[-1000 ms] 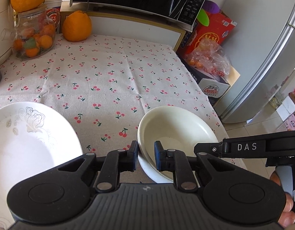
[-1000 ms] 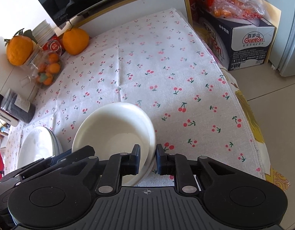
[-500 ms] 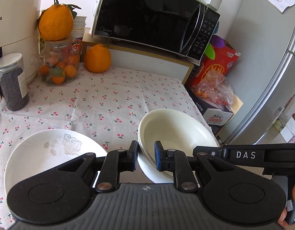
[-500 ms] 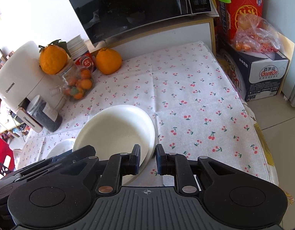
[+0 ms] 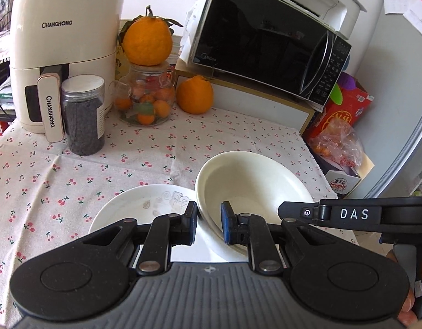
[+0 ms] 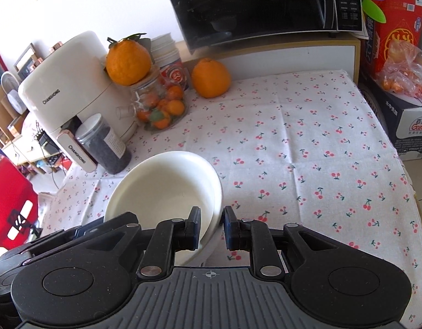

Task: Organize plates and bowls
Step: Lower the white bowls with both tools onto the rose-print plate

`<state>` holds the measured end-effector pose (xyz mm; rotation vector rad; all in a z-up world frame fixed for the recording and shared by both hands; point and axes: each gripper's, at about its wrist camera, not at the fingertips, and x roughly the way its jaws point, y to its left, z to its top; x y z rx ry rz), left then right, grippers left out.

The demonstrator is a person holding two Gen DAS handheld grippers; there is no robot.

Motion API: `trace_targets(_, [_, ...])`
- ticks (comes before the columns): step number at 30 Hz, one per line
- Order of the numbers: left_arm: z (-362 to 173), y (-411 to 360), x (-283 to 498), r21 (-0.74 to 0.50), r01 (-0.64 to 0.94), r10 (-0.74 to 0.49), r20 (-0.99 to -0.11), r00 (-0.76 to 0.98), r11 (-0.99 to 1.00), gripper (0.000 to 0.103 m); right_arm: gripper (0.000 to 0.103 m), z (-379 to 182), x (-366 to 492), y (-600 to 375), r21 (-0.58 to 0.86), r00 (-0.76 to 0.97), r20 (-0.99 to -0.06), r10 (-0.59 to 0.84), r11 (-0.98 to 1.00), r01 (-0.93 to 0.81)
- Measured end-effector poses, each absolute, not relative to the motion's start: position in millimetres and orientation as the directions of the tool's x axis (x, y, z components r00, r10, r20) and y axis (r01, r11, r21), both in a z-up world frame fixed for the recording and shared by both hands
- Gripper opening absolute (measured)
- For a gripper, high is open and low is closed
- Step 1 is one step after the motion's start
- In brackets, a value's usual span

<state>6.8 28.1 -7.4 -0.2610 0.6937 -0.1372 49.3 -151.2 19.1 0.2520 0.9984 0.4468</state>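
My left gripper is clamped narrow on the near-left rim of the cream bowl, and my right gripper pinches the opposite rim of the same bowl, so I hold it between both, tilted and clear of the cherry-print tablecloth. Just left of it in the left view a white plate with a faint rose pattern lies flat on the cloth. Farther back stand a dark-filled jar, a white air fryer, a glass jar of small oranges and a black microwave.

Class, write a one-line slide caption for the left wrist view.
Both grippers grip the rim of a white bowl beside a flowered plate on a cherry-print tablecloth.
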Motion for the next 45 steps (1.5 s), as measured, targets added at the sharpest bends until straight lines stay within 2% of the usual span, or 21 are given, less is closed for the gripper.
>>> trace_targets(12, [-13.6,66.3,-2.9,-0.297,-0.053,-0.16,-0.647,0.746,0.953,0.016,0.018,9.3,40.3,-95.3,0.361,0.388,-0.79,0.474,0.872,-0.33])
trace_targets(41, [-31.6,73.2,1.8,-0.297,-0.107,-0.141,-0.703,0.697,0.949,0.016,0.021,-4.8,40.9,-83.7,0.356,0.339,-0.819,0.464,0.873,-0.334])
trace_targets(45, [-28.9,71.0,-1.7,-0.277,-0.101,-0.128,-0.699,0.703,0.956,0.026,0.021,0.6,39.2,-90.7,0.372,0.352,-0.806,0.476,0.869,-0.326])
